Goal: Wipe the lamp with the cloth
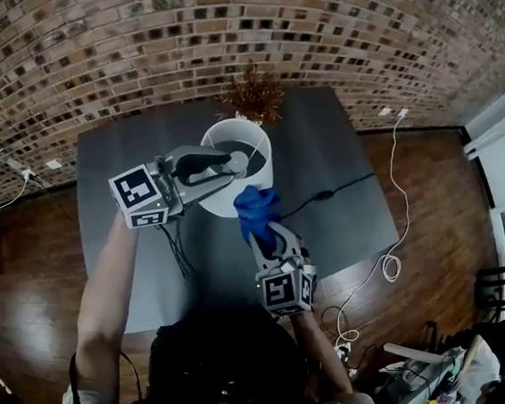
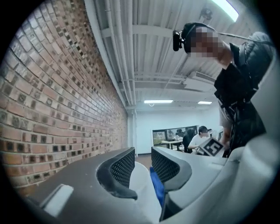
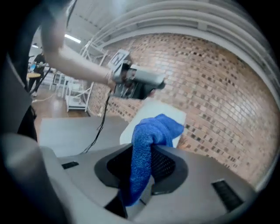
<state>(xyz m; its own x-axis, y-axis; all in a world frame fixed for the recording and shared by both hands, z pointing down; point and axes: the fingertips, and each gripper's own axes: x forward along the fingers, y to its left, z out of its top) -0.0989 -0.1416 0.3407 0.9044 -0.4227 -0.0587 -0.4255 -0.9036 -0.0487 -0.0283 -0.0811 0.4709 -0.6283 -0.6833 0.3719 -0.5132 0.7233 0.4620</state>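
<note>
A lamp with a white drum shade (image 1: 265, 150) stands on the grey table (image 1: 330, 151). My left gripper (image 1: 237, 163) reaches level over the shade's near rim. In the left gripper view its jaws (image 2: 142, 164) stand apart with the white shade (image 2: 139, 186) between them, and the blue cloth (image 2: 157, 187) shows just beyond. My right gripper (image 1: 264, 236) is shut on the blue cloth (image 1: 254, 207), whose bunched end rests against the shade's near right side. In the right gripper view the cloth (image 3: 151, 135) hangs from the jaws (image 3: 142, 165) before the shade (image 3: 165, 110), with the left gripper (image 3: 158, 84) above it.
A dried plant (image 1: 255, 94) stands behind the lamp. A black cable (image 1: 344, 185) runs across the table to the right, and a white cable (image 1: 392, 256) lies on the wooden floor. A brick wall lies beyond the table. People sit at desks at the lower right.
</note>
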